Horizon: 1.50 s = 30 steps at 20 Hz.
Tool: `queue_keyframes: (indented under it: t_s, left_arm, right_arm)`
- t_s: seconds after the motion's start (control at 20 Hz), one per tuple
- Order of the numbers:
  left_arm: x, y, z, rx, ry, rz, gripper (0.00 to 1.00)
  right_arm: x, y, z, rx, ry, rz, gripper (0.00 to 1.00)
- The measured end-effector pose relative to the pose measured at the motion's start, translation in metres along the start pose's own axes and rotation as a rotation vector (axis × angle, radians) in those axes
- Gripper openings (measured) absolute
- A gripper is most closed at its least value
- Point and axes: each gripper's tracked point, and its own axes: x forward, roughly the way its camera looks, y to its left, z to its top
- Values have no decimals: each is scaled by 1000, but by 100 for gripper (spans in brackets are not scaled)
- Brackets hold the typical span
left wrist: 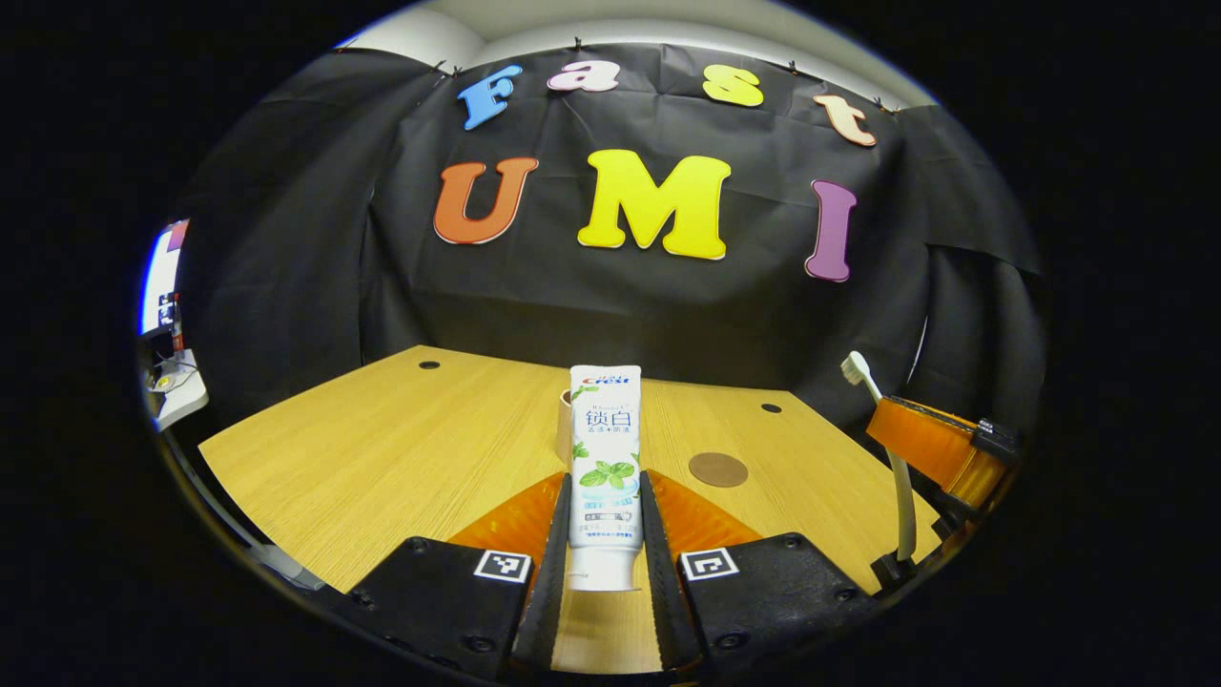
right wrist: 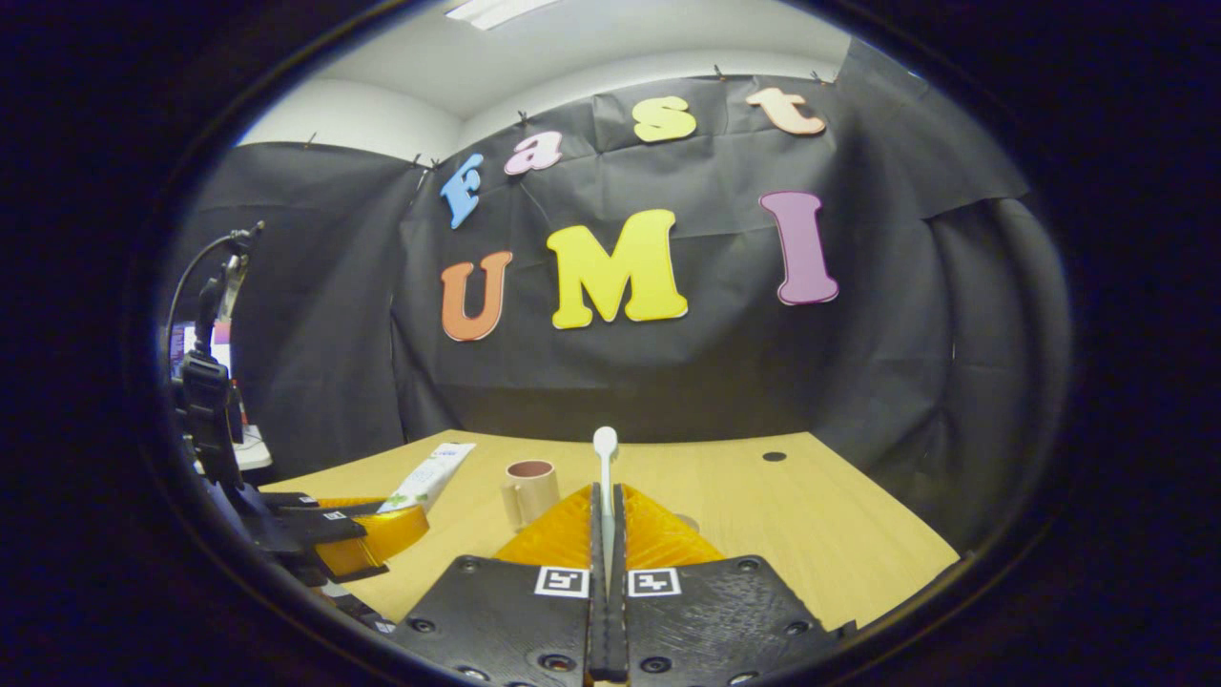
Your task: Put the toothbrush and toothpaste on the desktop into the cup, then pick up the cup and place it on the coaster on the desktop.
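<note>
One toothpaste tube (left wrist: pixel 604 477) clamped upright in the left tool (left wrist: pixel 604 534); one toothbrush (right wrist: pixel 605 487) pinched in the right tool (right wrist: pixel 608 534); one cup (right wrist: pixel 530 489) at its eleven o'clock; one coaster (left wrist: pixel 717 468) on the desk (left wrist: pixel 382 448).

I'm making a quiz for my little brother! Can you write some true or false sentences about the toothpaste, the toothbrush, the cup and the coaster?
1. The left gripper holds the toothpaste upright between its fingers. True.
2. The toothbrush is lying flat on the table. False: the right gripper is pinching it, bristle end up.
3. The cup is standing on the table with nothing in it. True, as far as the right gripper view shows.
4. The cup is already sitting on the coaster. False: the round brown coaster lies bare, apart from the cup.
</note>
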Motion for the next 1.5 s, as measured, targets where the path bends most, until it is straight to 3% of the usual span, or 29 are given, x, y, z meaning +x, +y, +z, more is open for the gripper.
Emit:
queue_keyframes:
  t_s: [0.3, 0.55, 0.9, 1.1, 1.3, 1.5]
  left_arm:
    - [57, 14, 49, 4, -87, 41, 43]
    - [133, 21, 90, -19, -145, -1, 43]
    - [234, 36, 78, 40, -143, 21, 44]
    - [248, 22, 70, 18, -135, -48, 44]
    - [245, 20, 80, 36, -173, -65, 46]
    - [244, 20, 78, 69, -160, -53, 41]
  right_arm:
    - [-2, -8, 7, 1, -20, -13, 0]
    - [5, -24, 3, 32, -7, -29, 0]
    - [20, -33, -10, 35, 24, -50, 1]
    - [22, -35, -15, 45, 35, -49, 0]
    - [24, -34, -17, 45, 46, -47, 0]
    - [26, -33, -20, 36, 48, -39, 0]
